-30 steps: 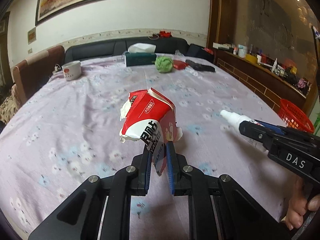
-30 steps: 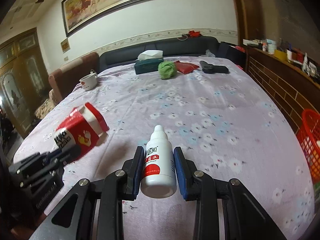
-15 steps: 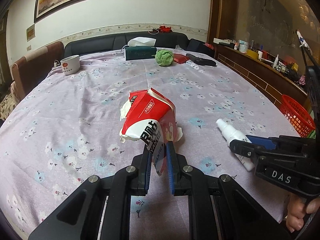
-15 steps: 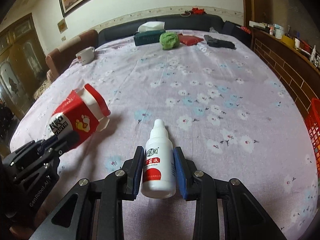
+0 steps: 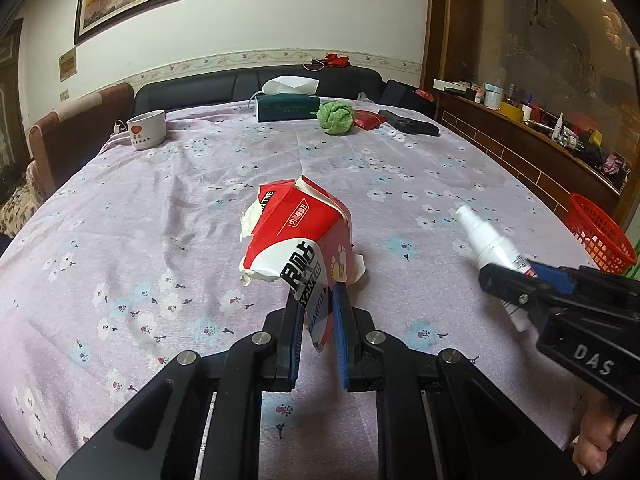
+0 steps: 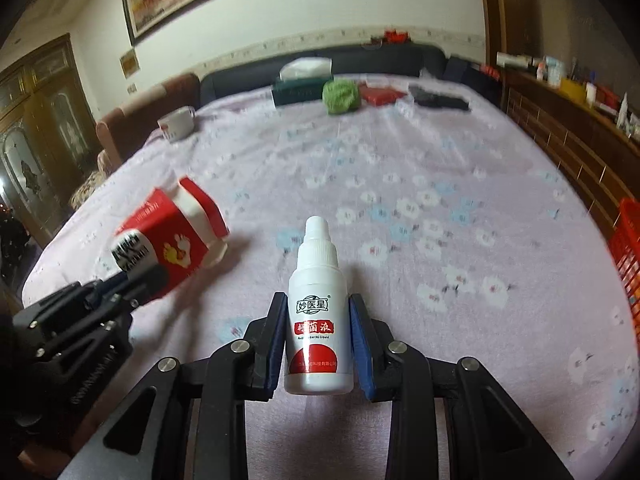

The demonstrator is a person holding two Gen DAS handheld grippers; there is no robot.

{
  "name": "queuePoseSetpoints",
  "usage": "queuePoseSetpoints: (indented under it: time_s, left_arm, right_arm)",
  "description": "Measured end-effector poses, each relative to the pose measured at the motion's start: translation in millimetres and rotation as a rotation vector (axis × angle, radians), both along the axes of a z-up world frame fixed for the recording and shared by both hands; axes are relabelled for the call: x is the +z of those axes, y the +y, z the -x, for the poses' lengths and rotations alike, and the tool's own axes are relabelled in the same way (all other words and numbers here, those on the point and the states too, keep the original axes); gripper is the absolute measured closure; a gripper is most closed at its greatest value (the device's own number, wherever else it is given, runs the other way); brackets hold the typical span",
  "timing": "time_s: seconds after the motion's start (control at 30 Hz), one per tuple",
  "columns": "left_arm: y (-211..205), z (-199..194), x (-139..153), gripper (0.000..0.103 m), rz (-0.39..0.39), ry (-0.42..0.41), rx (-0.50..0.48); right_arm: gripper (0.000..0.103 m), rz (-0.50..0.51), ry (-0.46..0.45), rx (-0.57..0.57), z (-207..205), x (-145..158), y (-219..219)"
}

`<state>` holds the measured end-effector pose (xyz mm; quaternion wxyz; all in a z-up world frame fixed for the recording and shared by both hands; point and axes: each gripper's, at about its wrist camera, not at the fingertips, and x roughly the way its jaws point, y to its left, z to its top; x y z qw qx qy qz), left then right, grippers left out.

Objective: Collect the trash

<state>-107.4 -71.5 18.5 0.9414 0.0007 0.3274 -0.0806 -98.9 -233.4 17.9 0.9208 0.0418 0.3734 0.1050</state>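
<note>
Both claws are loaded. The left claw (image 5: 316,320) clenches a torn flap of the red carton (image 5: 296,236), mid-frame; the right claw (image 6: 318,344) grips the white bottle (image 6: 318,320), lower centre. Over the last second both views have tilted down toward the desk (image 5: 160,208), with the grips unchanged, so dropping off looks next. The red basket (image 5: 600,236), right edge, shows no contents from here.

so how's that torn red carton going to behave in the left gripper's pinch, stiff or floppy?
Probably floppy: the carton is crumpled and torn open, and the left gripper pinches only a thin flap. Likely light, since it hangs from that flap without sagging. It may swing or tear further if moved fast.
</note>
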Motion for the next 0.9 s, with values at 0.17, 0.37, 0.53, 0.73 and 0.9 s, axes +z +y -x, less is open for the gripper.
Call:
queuePoseSetpoints:
  time_s: [0.17,0.37,0.53,0.73,0.9]
  left_arm:
    - [-1.9,2.0,0.4,0.089,-0.011,-0.010,0.002]
    - [-2.3,2.9,0.7,0.089,-0.020,-0.015,0.004]
    - [-3.9,4.6,1.3,0.089,-0.033,-0.024,0.005]
    - [-6.2,5.0,1.4,0.089,-0.044,-0.031,0.005]
    - [-11.7,4.6,6.0,0.089,-0.039,-0.023,-0.021]
  right_arm:
    - [0.071,-0.002,-0.040,-0.007,5.7,9.4,0.7]
    - [0.071,-0.008,-0.033,-0.013,4.6,9.7,-0.9]
    - [0.071,-0.008,-0.036,-0.011,5.7,9.8,-1.5]
    - [0.071,-0.010,-0.032,-0.014,6.1,9.2,-2.3]
    - [0.071,-0.014,-0.035,-0.023,6.2,10.2,-5.3]
